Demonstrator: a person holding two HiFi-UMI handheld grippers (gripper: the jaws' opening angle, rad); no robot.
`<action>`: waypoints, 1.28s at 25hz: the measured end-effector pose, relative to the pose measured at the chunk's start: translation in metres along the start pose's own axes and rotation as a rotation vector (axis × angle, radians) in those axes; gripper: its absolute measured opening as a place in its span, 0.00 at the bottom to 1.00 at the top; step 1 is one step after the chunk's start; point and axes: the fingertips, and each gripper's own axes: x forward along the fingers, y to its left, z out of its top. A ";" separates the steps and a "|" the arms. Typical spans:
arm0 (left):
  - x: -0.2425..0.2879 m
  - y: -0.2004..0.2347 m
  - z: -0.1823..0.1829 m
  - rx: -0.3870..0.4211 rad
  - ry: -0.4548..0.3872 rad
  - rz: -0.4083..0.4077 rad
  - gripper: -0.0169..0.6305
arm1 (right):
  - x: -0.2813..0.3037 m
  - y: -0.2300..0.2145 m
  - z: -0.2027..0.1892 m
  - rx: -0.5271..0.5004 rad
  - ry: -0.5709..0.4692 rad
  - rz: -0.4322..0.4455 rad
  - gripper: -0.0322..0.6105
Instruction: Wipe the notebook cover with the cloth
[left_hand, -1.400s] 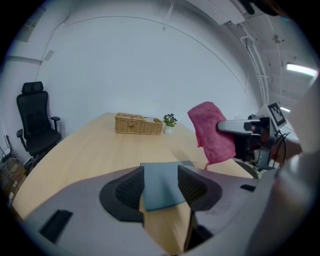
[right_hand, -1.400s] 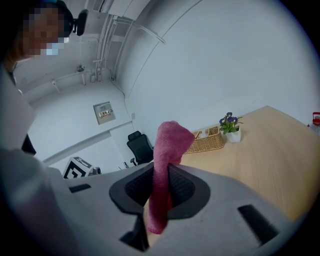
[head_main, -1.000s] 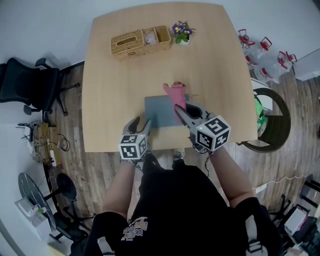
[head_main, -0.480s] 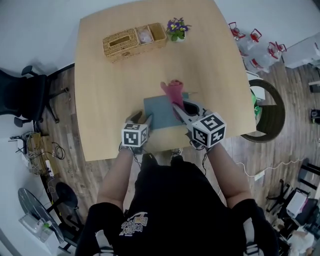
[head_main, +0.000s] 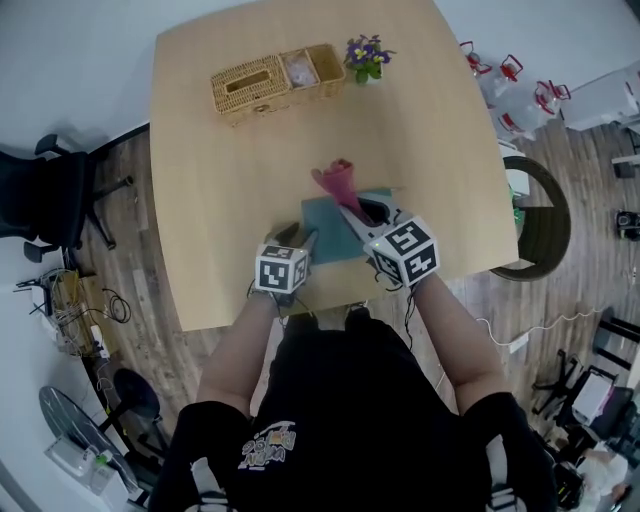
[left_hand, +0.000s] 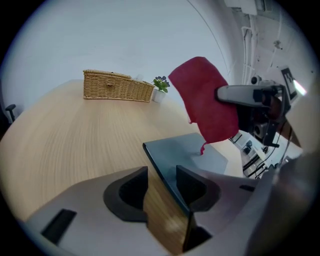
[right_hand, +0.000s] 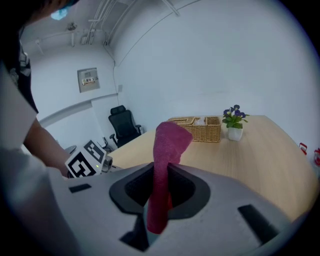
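Observation:
A grey-blue notebook (head_main: 326, 234) lies flat on the wooden table (head_main: 220, 180) near its front edge. My left gripper (head_main: 300, 240) is at the notebook's near left corner. In the left gripper view the notebook (left_hand: 192, 152) has its edge between the jaws of my left gripper (left_hand: 162, 175); they are closing, with a gap still beside the left pad. My right gripper (head_main: 348, 212) is shut on a pink-red cloth (head_main: 337, 184) and holds it in the air over the notebook's far side. In the right gripper view the cloth (right_hand: 167, 145) stands up from between the pads.
A wicker basket (head_main: 275, 80) and a small pot of purple flowers (head_main: 366, 60) stand at the table's far edge. A black office chair (head_main: 55, 195) is on the floor to the left, and a round wicker seat (head_main: 540, 225) to the right.
My left gripper has moved forward onto the notebook's near left corner. My right gripper has lifted the cloth off the notebook's far edge and shifted it slightly left.

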 end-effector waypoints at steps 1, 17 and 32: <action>0.000 0.000 -0.001 0.001 -0.002 -0.003 0.29 | 0.009 0.002 -0.003 -0.032 0.023 0.001 0.16; -0.001 0.006 0.000 -0.028 0.013 -0.028 0.27 | 0.103 0.026 -0.059 -0.539 0.354 0.070 0.16; -0.001 0.009 0.000 -0.026 0.014 -0.023 0.26 | 0.090 0.029 -0.088 -0.373 0.382 0.086 0.16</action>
